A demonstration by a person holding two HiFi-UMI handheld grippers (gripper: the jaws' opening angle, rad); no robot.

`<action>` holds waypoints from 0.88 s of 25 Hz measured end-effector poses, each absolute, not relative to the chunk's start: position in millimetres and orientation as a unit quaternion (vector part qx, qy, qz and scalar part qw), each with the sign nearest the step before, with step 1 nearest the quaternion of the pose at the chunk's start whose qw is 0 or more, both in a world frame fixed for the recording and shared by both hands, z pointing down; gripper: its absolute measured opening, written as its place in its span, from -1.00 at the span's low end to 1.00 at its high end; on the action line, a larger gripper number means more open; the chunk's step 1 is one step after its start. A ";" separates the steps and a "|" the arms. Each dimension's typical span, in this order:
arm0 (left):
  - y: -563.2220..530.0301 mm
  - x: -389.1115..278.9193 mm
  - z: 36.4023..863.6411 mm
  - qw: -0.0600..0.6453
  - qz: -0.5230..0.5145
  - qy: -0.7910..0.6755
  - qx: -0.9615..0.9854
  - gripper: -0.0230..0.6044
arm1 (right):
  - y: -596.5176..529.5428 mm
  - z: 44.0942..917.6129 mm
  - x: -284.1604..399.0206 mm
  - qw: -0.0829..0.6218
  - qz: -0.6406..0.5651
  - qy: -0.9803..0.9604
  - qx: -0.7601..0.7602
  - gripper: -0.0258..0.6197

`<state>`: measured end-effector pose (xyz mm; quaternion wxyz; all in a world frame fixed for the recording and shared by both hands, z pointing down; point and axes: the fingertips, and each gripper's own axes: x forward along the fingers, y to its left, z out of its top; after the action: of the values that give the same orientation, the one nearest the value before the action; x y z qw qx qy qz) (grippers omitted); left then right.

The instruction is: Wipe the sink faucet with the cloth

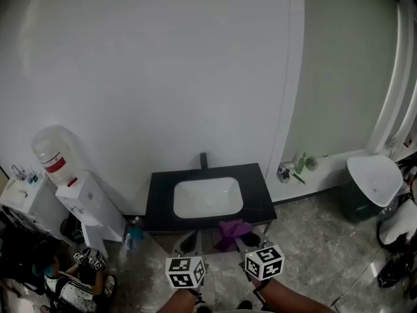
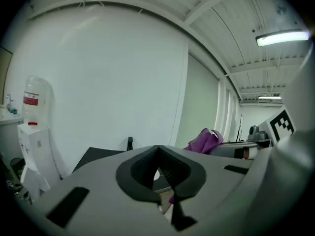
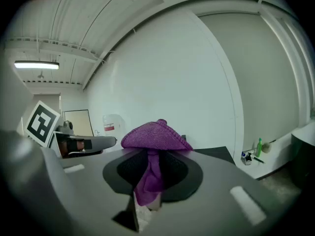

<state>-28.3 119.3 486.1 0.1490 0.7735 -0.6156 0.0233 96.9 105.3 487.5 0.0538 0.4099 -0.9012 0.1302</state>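
A black faucet (image 1: pixel 203 160) stands at the back of a black counter (image 1: pixel 161 188) with a white basin (image 1: pixel 207 197). My right gripper (image 1: pixel 242 238) is shut on a purple cloth (image 1: pixel 231 232), just in front of the counter's near edge. In the right gripper view the cloth (image 3: pixel 153 140) bunches over the jaws and hides most of the faucet behind it. My left gripper (image 1: pixel 189 241) hangs beside it, shut and holding nothing; the faucet (image 2: pixel 130 143) shows small and far off in the left gripper view, with the cloth (image 2: pixel 204 141) to its right.
A white water dispenser (image 1: pixel 81 204) with a bottle stands left of the counter. A ledge at the right carries a green bottle (image 1: pixel 300 162) and small items. A lidded bin (image 1: pixel 370 184) is at the far right. Shoes and a seated person are at the lower left.
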 end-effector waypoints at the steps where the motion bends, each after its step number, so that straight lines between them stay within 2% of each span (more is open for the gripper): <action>1: 119.7 -29.2 486.1 0.148 0.024 -0.615 0.774 -0.91 | 105.9 487.6 95.7 0.053 0.130 -0.901 0.410 -0.71; 22: 113.5 -48.5 505.9 0.169 0.038 -0.597 0.783 -0.91 | 109.5 488.3 67.9 0.051 0.127 -0.902 0.409 -0.70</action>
<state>-48.5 113.5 505.9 0.1692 0.7835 -0.5967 0.0376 67.9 109.5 488.3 0.0510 0.4090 -0.9023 0.1268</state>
